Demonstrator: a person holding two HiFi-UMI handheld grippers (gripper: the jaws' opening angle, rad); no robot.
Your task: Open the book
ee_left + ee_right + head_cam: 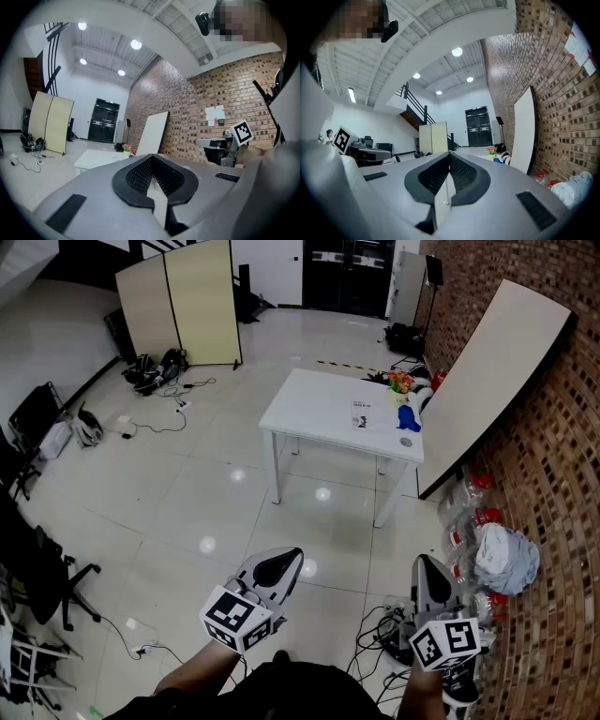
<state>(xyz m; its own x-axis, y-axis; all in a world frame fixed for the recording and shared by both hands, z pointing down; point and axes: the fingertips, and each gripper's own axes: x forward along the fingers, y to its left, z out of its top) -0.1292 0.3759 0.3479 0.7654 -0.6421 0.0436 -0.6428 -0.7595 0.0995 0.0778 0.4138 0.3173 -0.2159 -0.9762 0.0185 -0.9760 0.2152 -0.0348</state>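
Because the left tongs point(284, 562) and right tongs point(427, 567) are both clenched empty, with the book point(362, 414) far ahead on the table point(309, 399), arriving shut could shove it, not open it.

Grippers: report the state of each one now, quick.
Left gripper: closed, holding nothing.
Right gripper: closed, holding nothing.

Overhead and two low views, table point(314, 413) shared
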